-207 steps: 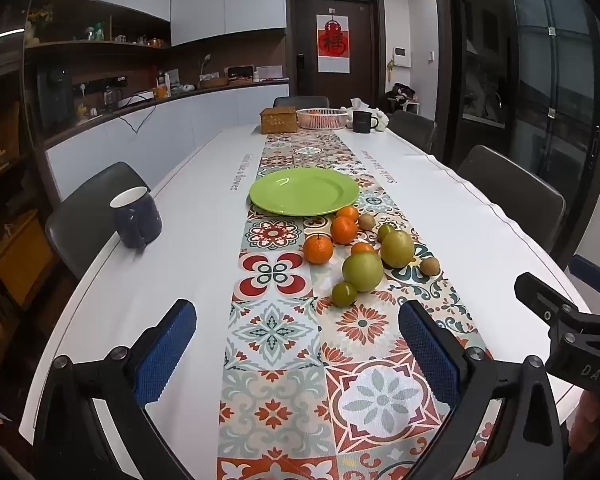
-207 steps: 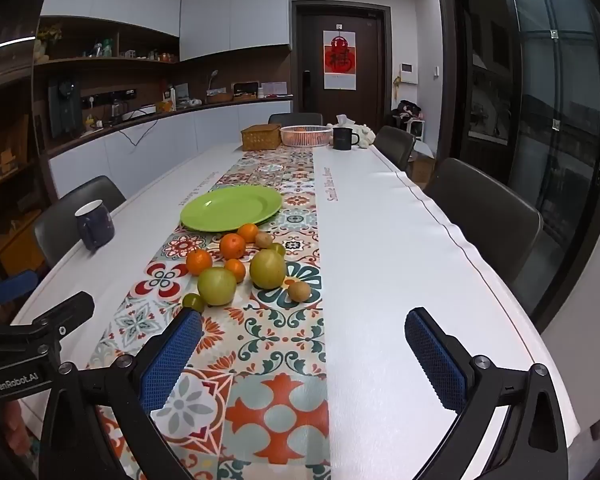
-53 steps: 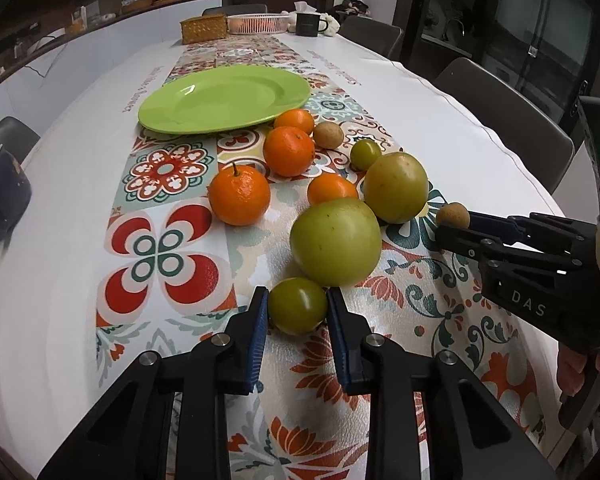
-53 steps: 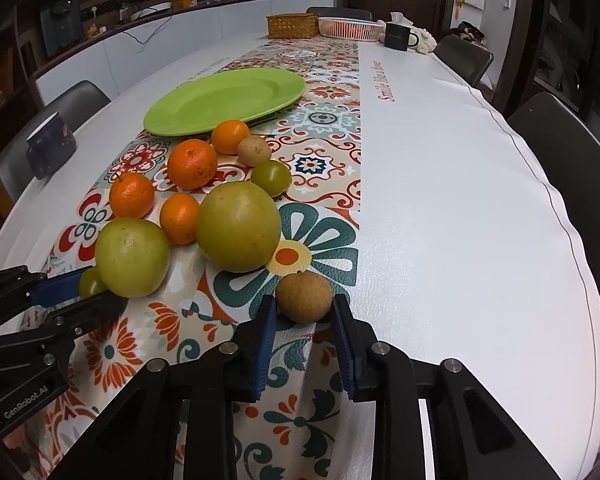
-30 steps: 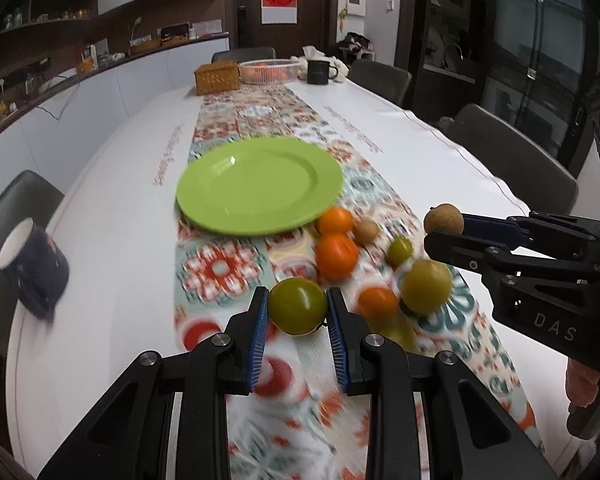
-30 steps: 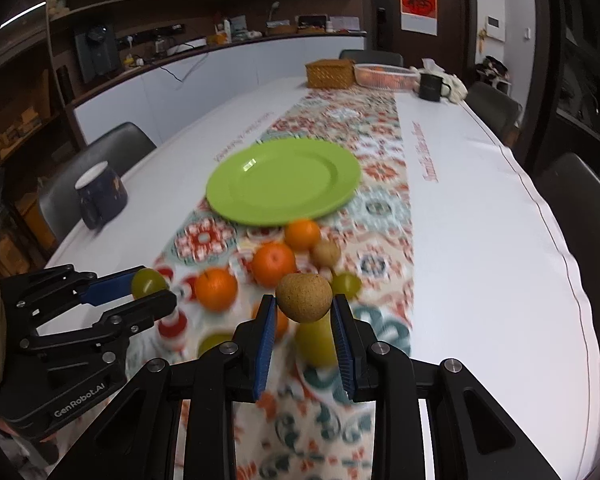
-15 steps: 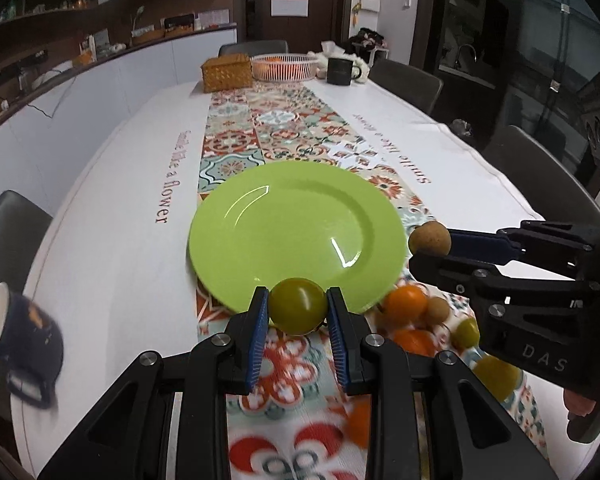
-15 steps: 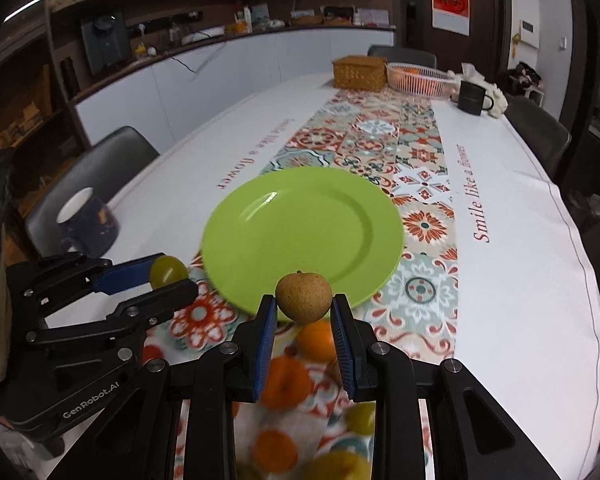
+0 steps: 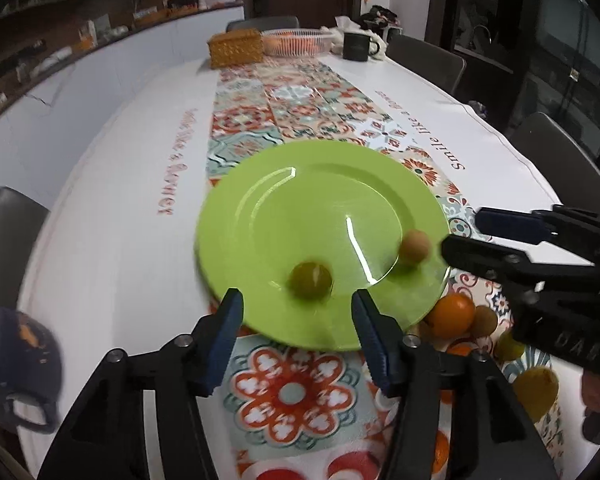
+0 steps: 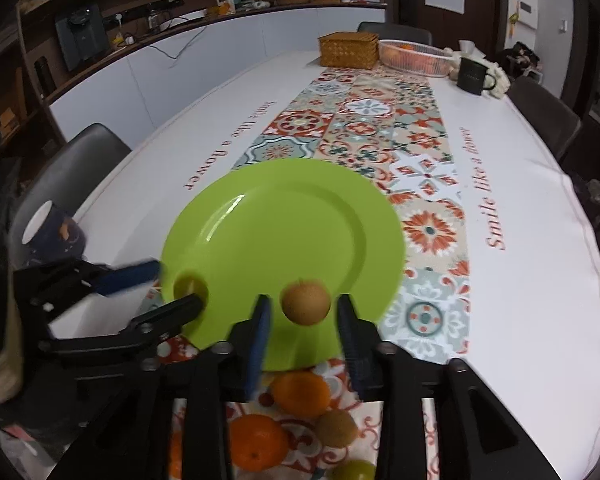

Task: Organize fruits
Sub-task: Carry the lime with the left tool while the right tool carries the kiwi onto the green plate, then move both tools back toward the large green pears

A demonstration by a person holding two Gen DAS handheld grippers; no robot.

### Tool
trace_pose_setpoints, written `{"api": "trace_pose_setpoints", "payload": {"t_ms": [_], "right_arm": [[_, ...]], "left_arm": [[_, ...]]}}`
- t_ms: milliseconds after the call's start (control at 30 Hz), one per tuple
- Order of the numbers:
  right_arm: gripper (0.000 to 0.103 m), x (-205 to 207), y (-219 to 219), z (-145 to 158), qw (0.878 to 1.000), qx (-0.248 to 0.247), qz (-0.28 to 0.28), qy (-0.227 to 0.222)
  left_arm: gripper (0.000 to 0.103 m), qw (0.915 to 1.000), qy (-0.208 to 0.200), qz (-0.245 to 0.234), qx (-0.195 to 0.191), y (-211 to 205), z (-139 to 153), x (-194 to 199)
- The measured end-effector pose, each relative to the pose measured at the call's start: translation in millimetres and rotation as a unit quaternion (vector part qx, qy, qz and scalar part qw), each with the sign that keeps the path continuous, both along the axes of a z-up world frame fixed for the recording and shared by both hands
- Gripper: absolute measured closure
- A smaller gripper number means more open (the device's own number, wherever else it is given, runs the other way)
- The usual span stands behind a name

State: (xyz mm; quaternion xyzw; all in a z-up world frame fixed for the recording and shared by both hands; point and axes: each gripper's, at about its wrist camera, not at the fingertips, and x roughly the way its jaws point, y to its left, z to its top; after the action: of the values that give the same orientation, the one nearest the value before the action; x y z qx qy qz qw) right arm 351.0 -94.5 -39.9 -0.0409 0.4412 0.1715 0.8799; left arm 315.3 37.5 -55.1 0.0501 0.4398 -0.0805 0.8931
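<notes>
Both jaws stand apart, gripping nothing. Ahead of the left gripper, a small round green fruit sits blurred on the near part of the glossy lime-green round plate. Between the right gripper's blue pads, touching neither, a small round brown fruit is over the plate's near rim. Orange tangerines lie just beside that rim.
</notes>
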Motion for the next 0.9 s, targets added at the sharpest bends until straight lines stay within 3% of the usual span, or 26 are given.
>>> {"api": "trace_pose_setpoints", "payload": {"t_ms": [133,267,667,900], "right_arm": [[0.057,-18,-15,8,1.0,0.02,-0.015,-0.001],[0.049,-50,-22,21,0.999,0.01,-0.024,-0.035],[0.042,-133,-49,66,0.994,0.031,-0.02,-0.103],[0.034,-168,-69,81,0.991,0.037,-0.021,-0.129]], "left_arm": [[0.034,0.9993,-0.032,-0.003,0.019,0,16,-26],[0.031,0.9971,-0.064,-0.011,0.038,-9,32,-56],[0.013,0.9907,-0.134,0.01,0.021,-24,82,-135],[0.013,0.9877,-0.155,0.017,0.016,-38,95,-174]]}}
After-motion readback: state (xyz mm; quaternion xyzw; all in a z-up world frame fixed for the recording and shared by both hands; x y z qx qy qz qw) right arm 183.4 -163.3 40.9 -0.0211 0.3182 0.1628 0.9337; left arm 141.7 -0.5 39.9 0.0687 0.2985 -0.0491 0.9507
